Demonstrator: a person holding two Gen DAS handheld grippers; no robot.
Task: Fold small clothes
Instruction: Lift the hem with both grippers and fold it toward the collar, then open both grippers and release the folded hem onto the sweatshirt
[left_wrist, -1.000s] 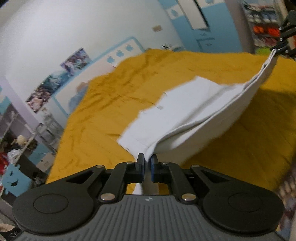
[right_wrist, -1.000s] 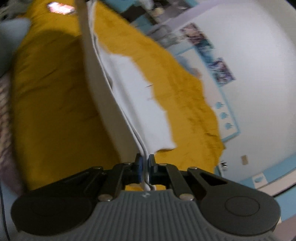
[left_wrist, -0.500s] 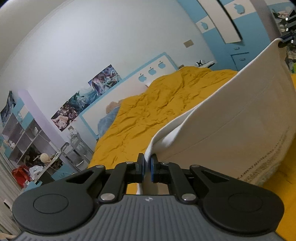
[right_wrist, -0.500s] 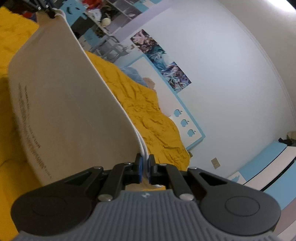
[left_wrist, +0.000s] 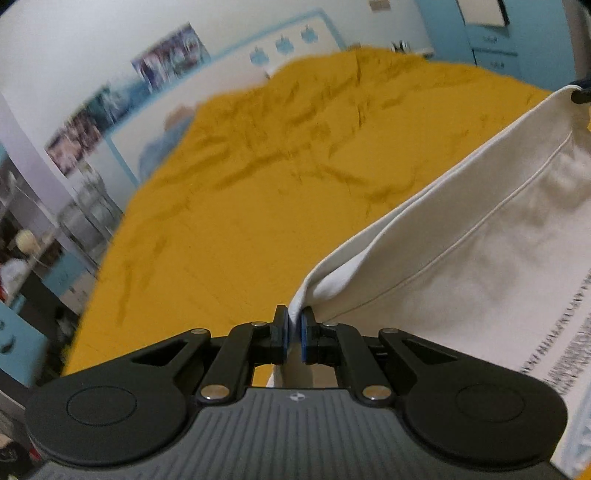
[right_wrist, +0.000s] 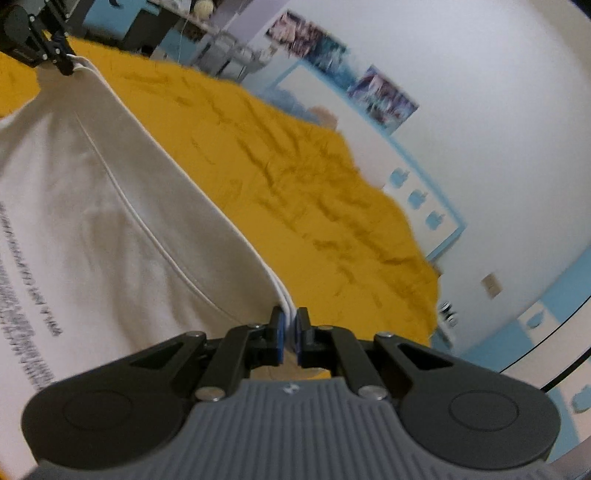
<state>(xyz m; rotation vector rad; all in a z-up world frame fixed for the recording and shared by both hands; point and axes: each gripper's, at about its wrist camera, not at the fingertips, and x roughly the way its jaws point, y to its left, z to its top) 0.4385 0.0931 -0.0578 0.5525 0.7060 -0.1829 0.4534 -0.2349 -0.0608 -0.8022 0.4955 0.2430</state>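
White printed garment (left_wrist: 480, 251) stretched above mustard bedspread (left_wrist: 258, 206) | left gripper (left_wrist: 293, 334) clamps its edge, angled downward | right gripper (right_wrist: 288, 332) clamps opposite edge, left gripper at its 10 o'clock

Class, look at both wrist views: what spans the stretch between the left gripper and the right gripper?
The white garment, its upper edge pulled taut from the left gripper to the right gripper. Both views show it, above the yellow bedspread.

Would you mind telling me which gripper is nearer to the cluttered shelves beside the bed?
Left. The left gripper clamps the white garment at the end beside the shelves; the right gripper clamps its far end, with the left one between it and the shelves.
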